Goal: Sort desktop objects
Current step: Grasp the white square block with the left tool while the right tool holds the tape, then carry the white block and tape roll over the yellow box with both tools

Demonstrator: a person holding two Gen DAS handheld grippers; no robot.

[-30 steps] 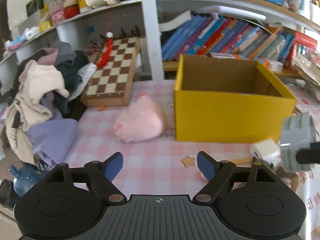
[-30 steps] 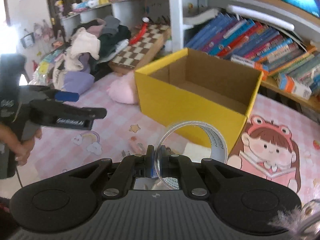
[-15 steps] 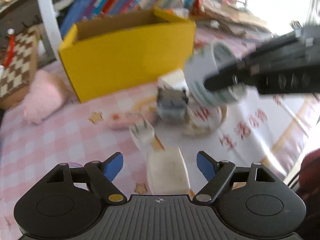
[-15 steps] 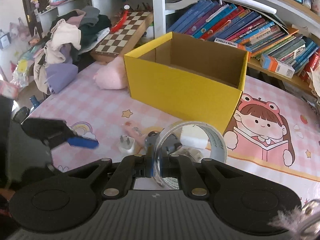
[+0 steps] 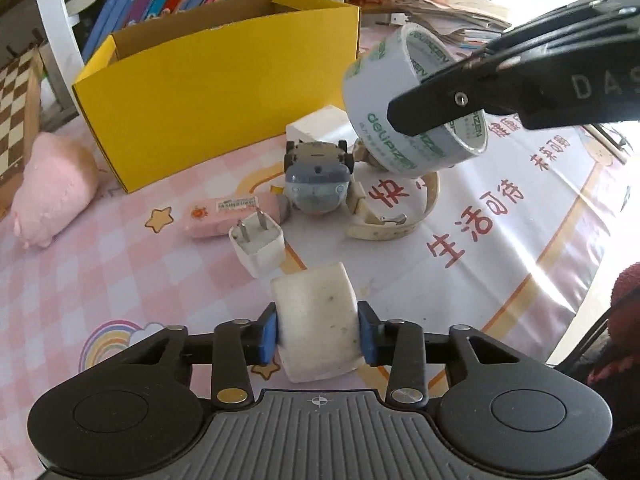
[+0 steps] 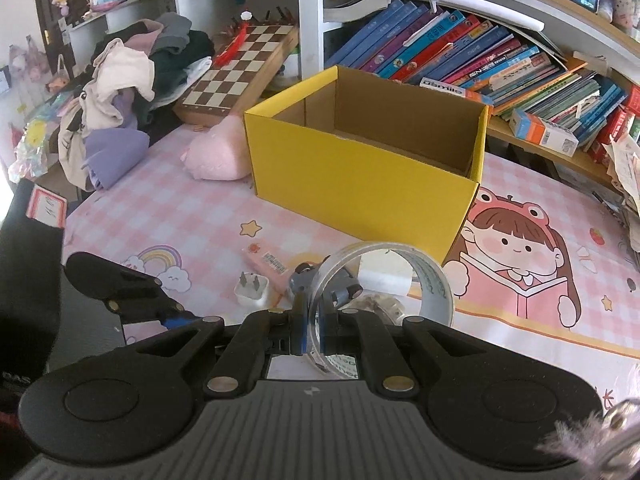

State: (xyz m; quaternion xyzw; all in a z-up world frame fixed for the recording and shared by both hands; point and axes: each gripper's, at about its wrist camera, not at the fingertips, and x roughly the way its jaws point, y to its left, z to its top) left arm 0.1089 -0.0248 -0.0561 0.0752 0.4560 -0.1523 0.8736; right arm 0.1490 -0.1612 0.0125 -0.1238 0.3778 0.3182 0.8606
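since a moment ago the left gripper (image 5: 318, 338) has closed its blue pads on a scuffed white rounded block (image 5: 316, 328) low over the pink checked tablecloth (image 5: 120, 264). right gripper (image 6: 313, 334) pinches one roll of clear tape with green print (image 5: 412, 100) by its wall, held up in front of the open yellow cardboard box (image 5: 216, 92). one white two-pin plug (image 5: 258, 246), one grey toy car (image 5: 318, 178) and one pink tube (image 5: 228, 216) lie on the cloth between the block and the box.

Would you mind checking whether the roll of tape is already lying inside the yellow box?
No, the tape roll is pinched in the right gripper and held in the air in front of the yellow box, not inside it.
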